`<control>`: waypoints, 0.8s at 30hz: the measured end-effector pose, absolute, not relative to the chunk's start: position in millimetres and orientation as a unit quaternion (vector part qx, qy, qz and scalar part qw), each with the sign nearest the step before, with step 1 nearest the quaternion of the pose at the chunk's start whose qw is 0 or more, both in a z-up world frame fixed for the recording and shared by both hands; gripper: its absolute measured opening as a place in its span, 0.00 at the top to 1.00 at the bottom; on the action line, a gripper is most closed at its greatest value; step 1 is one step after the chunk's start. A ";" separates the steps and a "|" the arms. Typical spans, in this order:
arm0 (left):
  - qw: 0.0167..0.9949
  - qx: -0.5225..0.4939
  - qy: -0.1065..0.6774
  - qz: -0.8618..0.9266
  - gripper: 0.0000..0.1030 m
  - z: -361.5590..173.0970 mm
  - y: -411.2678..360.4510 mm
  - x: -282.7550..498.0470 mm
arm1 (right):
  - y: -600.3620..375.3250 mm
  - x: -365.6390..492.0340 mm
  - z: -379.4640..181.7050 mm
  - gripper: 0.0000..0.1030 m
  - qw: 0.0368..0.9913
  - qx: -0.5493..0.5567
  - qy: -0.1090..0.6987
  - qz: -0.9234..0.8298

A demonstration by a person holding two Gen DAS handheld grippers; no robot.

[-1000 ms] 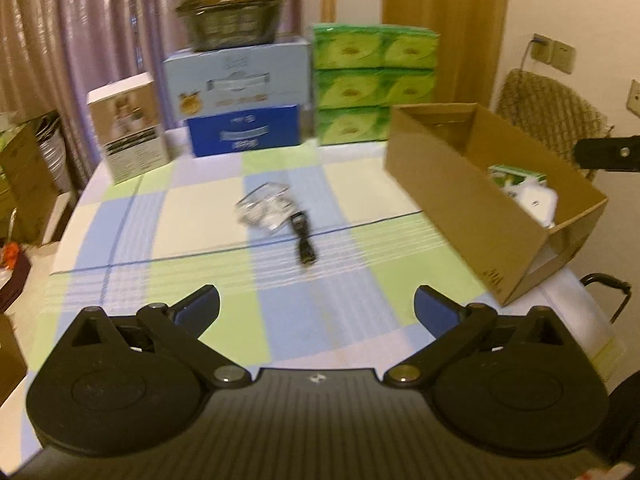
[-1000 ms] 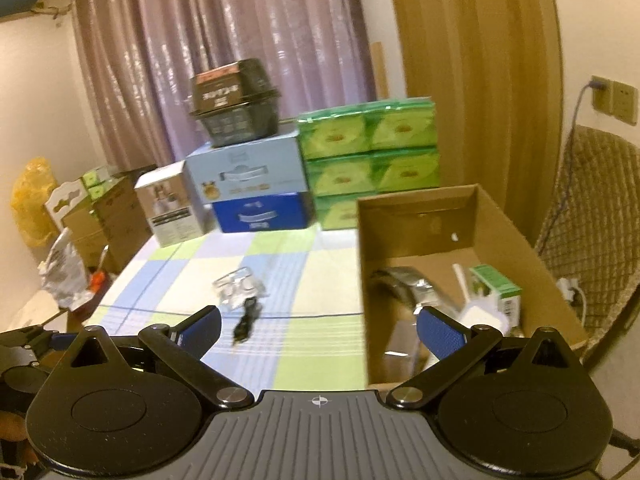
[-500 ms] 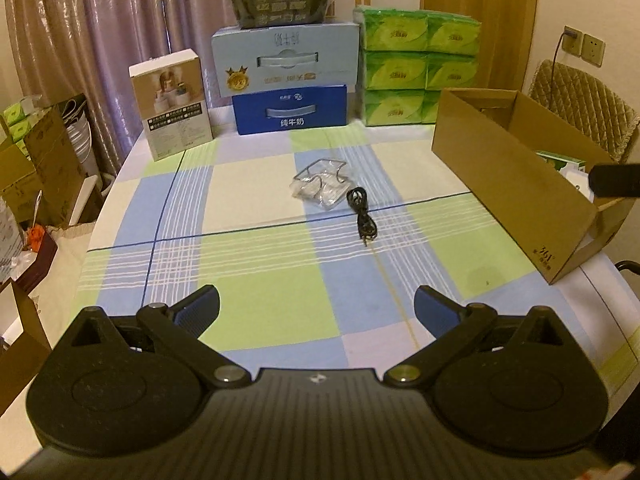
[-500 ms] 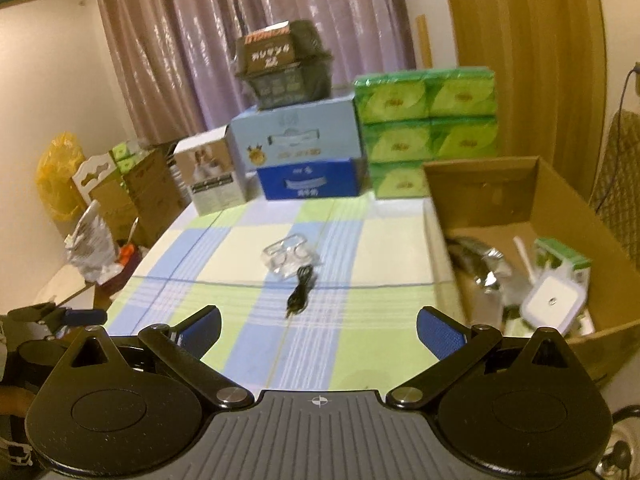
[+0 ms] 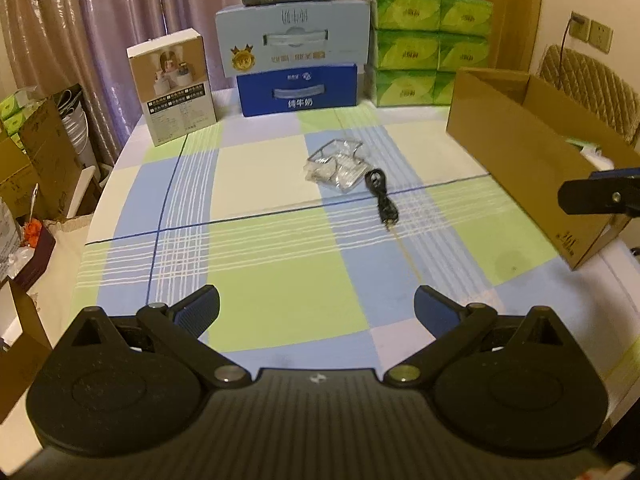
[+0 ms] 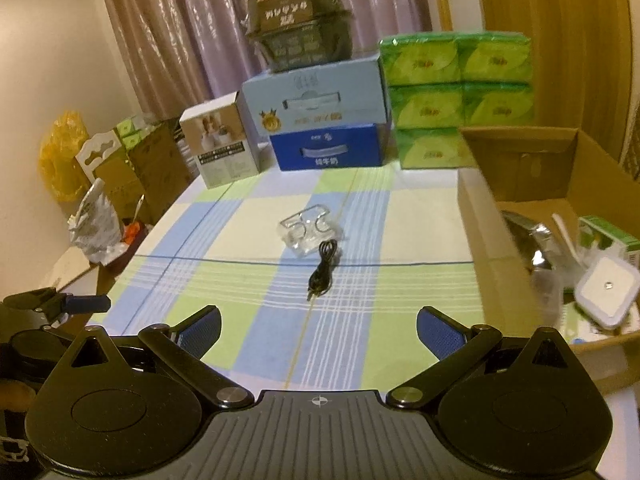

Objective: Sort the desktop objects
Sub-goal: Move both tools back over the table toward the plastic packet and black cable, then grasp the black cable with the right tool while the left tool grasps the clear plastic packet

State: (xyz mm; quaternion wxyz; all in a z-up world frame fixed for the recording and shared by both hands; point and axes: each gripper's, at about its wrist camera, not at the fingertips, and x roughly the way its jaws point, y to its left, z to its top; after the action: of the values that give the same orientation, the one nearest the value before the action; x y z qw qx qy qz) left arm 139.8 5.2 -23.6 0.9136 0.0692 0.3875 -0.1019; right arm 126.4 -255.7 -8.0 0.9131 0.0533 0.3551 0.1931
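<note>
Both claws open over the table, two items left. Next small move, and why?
Probably ease the right claw forward and down toward the black cable. It lies loose on the tablecloth beside the clear plastic case, nearly centred ahead of the open claw, and the cardboard box sits on that side.

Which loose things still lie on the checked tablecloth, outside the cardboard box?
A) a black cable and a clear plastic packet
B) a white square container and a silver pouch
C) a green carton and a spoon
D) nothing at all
A: the black cable and the clear plastic packet lie side by side mid-table on the tablecloth, while the cardboard box already holds other items; both claws, left claw and right claw, are open and empty.
</note>
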 end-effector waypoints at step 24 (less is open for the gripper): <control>0.917 0.089 0.360 -0.144 0.02 -66.4 31.4 275.6 | -204.4 260.9 -106.2 0.36 0.903 0.037 0.387 0.184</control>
State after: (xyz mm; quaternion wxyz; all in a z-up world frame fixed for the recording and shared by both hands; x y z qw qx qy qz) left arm 275.6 31.4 -66.4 0.9175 0.0892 0.3600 -0.1440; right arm 260.9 -204.4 -106.2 0.9029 0.0366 0.3866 0.1843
